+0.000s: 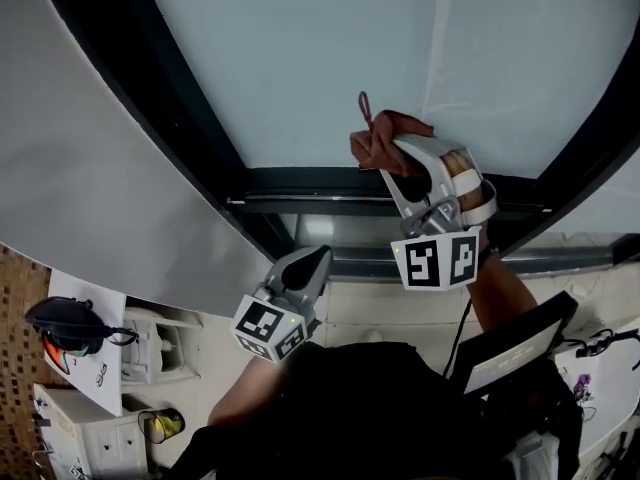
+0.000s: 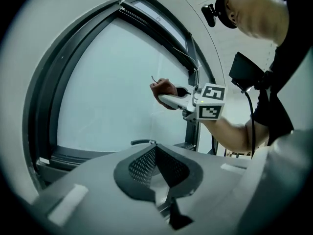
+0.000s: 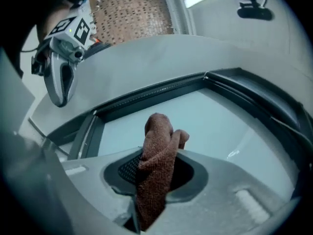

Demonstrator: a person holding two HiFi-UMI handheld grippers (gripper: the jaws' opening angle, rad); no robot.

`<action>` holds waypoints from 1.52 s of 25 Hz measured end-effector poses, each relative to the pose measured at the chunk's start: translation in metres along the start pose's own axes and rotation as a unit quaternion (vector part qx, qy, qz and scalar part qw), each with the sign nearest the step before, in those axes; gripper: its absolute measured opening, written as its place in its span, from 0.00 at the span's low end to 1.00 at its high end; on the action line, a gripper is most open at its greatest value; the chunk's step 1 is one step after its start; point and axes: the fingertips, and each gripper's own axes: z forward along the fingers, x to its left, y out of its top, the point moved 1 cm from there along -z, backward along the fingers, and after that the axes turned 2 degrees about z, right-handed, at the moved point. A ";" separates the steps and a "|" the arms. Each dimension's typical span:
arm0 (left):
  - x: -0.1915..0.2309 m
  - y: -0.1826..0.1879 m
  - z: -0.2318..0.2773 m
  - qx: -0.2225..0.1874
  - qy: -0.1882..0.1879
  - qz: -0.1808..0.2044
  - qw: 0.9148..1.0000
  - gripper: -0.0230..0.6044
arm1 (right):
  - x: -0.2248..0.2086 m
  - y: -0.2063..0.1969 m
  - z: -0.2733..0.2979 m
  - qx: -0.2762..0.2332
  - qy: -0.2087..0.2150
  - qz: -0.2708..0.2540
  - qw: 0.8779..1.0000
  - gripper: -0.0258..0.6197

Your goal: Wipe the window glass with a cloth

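The window glass [image 1: 400, 38] fills the top of the head view inside a dark frame. A brown cloth [image 1: 385, 138] is bunched at the pane's lower edge, and my right gripper [image 1: 395, 153] is shut on it. In the right gripper view the cloth [image 3: 157, 155] stands up out of the right gripper [image 3: 156, 168], with the glass [image 3: 215, 116] just beyond. My left gripper [image 1: 316, 260] hangs lower, below the sill and away from the glass. The left gripper [image 2: 155, 155] is shut with nothing in it, and its view shows the cloth [image 2: 164, 88] against the glass [image 2: 107, 92].
The dark bottom rail [image 1: 300, 183] runs just under the cloth. A grey wall panel [image 1: 90, 168] flanks the window on the left. A window handle [image 2: 142, 142] sticks out near the sill. A black headset [image 1: 65, 323] and white boxes sit lower left, a black screen [image 1: 510, 353] lower right.
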 end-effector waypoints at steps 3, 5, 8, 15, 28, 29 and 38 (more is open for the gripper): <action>0.011 0.002 -0.001 0.007 -0.018 0.004 1.000 0.06 | -0.029 0.010 0.022 0.014 -0.043 -0.068 0.997 0.17; 0.018 -0.001 -0.007 0.014 -0.036 0.008 0.999 0.06 | -0.050 0.017 0.036 0.037 -0.072 -0.107 0.991 0.17; 0.031 0.004 -0.014 0.009 -0.055 0.011 0.998 0.06 | -0.087 0.023 0.057 0.071 -0.114 -0.148 0.980 0.17; 0.058 0.010 -0.027 0.000 -0.065 0.008 0.998 0.06 | -0.150 0.035 0.100 0.124 -0.163 -0.225 0.953 0.17; 0.076 0.007 -0.045 -0.008 -0.044 -0.006 0.999 0.06 | -0.164 0.016 0.142 0.155 -0.179 -0.307 0.922 0.17; 0.076 0.006 -0.046 -0.008 -0.044 -0.007 0.999 0.06 | -0.163 0.016 0.142 0.153 -0.181 -0.305 0.923 0.17; 0.079 0.004 -0.046 -0.003 -0.040 -0.010 0.999 0.06 | -0.147 0.010 0.141 0.149 -0.168 -0.288 0.931 0.17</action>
